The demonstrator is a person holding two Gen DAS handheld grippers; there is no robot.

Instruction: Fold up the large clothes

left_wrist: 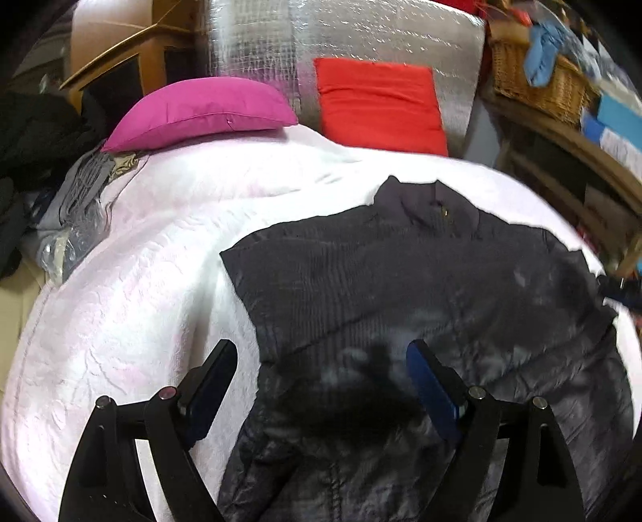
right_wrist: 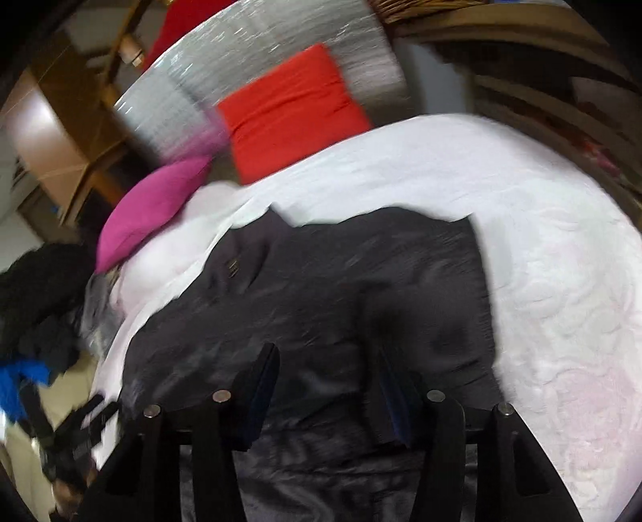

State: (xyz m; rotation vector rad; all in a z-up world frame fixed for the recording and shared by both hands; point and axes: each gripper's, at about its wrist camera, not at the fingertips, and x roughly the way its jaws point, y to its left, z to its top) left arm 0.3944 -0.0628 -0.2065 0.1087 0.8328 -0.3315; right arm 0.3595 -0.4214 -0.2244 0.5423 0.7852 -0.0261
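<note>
A large dark grey quilted jacket [left_wrist: 421,289] lies spread on a white bedspread [left_wrist: 132,305], collar toward the pillows, one sleeve folded across its body. My left gripper [left_wrist: 321,353] is open and empty, hovering over the jacket's near left part. In the right wrist view the same jacket [right_wrist: 321,289] fills the middle, lying on the bedspread [right_wrist: 561,281]. My right gripper [right_wrist: 329,361] is open and empty above the jacket's lower part. The other gripper [right_wrist: 68,433] shows blurred at the lower left of that view.
A magenta pillow [left_wrist: 200,112] and a red cushion [left_wrist: 381,104] lean against a silver foil panel [left_wrist: 341,36] at the bed's head. Dark and grey clothes [left_wrist: 60,188] are piled at the left edge. A wicker basket [left_wrist: 537,76] stands on wooden shelves at right.
</note>
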